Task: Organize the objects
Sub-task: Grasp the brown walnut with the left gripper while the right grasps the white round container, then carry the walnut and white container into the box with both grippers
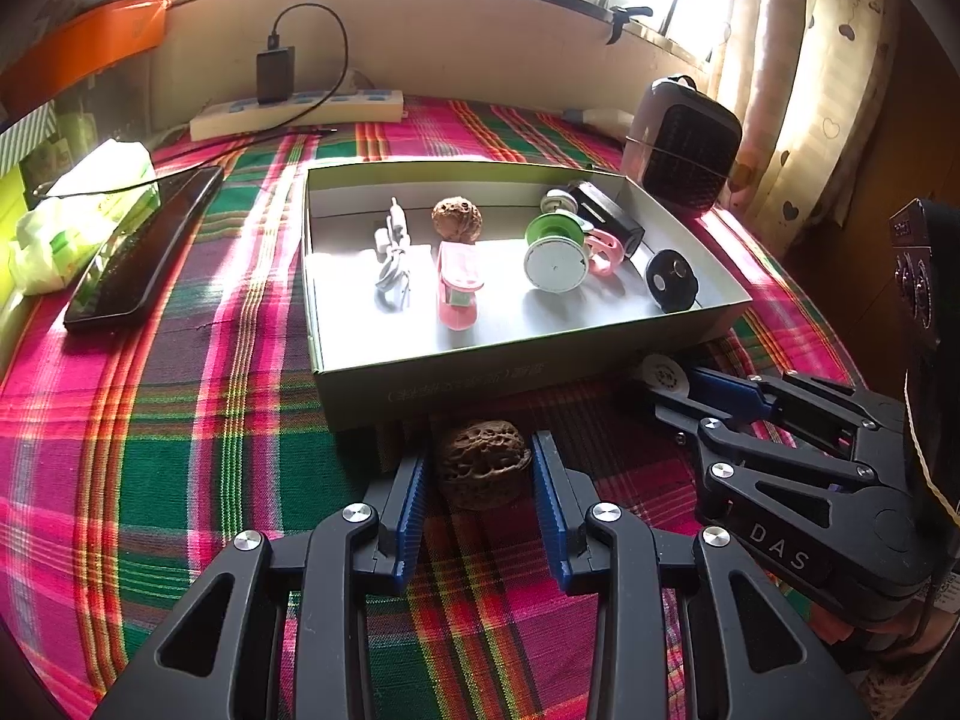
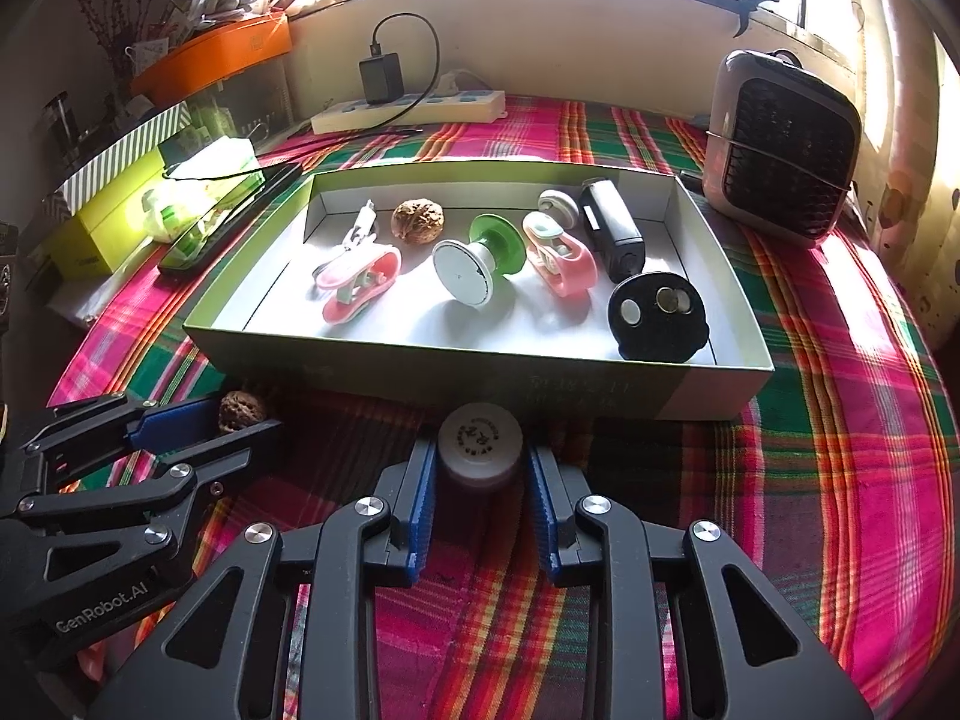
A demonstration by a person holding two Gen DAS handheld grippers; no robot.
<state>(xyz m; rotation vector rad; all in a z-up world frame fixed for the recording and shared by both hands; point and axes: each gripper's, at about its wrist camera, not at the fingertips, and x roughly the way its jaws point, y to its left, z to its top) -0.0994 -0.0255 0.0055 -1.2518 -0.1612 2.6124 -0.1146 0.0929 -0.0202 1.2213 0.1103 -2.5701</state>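
A shallow green-sided box point(image 1: 456, 387) point(image 2: 708, 387) lies on the plaid cloth. It holds a walnut point(image 1: 457, 219) point(image 2: 417, 219), pink clips point(image 1: 457, 291) point(image 2: 359, 288), a green-and-white spool point(image 1: 555, 252) point(image 2: 477, 267), a black disc point(image 1: 671, 279) point(image 2: 657, 315), a black device point(image 2: 612, 228) and a white cable point(image 1: 393, 258). My left gripper point(image 1: 480, 477) point(image 2: 204, 420) is shut on a second walnut point(image 1: 483, 462) point(image 2: 241, 411) in front of the box. My right gripper point(image 2: 480, 474) point(image 1: 672, 384) is shut on a small white-capped jar point(image 2: 479, 444) point(image 1: 663, 375) by the box's front wall.
A small grey heater point(image 1: 684, 144) point(image 2: 780, 147) stands at the back right. A power strip with charger point(image 1: 294, 108) point(image 2: 414, 105) lies along the back wall. A black remote-like bar point(image 1: 144, 246) point(image 2: 234, 219) and a tissue pack point(image 1: 84, 210) lie at left. An orange box point(image 2: 216, 54) sits on stacked boxes.
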